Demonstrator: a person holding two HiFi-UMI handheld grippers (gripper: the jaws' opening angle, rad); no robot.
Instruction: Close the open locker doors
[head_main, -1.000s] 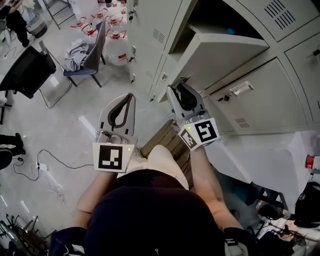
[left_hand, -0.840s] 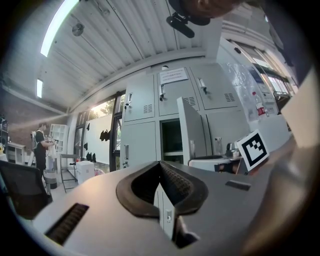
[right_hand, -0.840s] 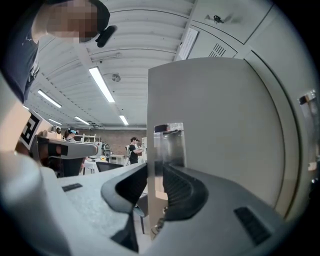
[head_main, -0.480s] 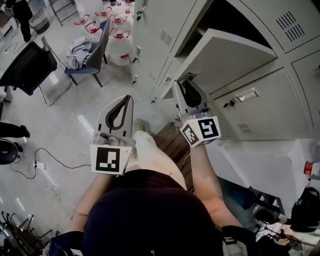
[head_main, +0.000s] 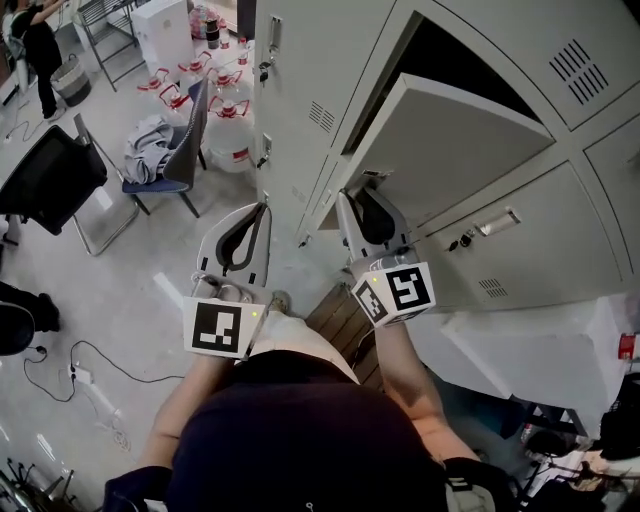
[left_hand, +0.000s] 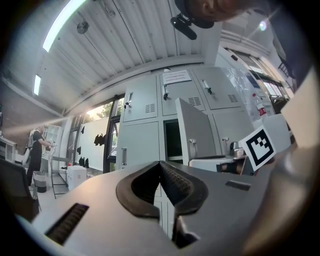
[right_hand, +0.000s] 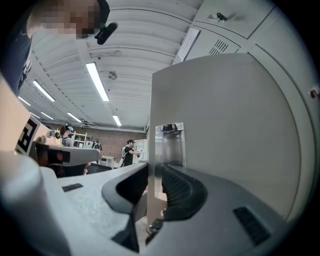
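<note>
The open grey locker door (head_main: 450, 140) swings out from the locker bank at the upper right. In the right gripper view its free edge (right_hand: 225, 135), with the chrome handle plate (right_hand: 169, 150), stands between the jaws. My right gripper (head_main: 350, 192) (right_hand: 154, 172) sits at that edge; its jaws have just been closing and now press on the door from both sides. My left gripper (head_main: 263, 207) is shut and empty, to the left of the door and in front of closed lockers. In the left gripper view (left_hand: 160, 164) the same open door (left_hand: 192, 135) shows ahead on the right.
A chair with clothes on it (head_main: 165, 135) and water jugs (head_main: 232, 110) stand to the left of the lockers. A black chair (head_main: 50, 170) and a person (head_main: 35, 45) are farther left. A cable (head_main: 95, 355) lies on the floor. A wooden pallet (head_main: 340, 305) and a white table (head_main: 530, 335) are close by.
Both grippers have moved toward the lockers. The right gripper's tips have stayed at the open door's edge and its jaws have narrowed on it.
</note>
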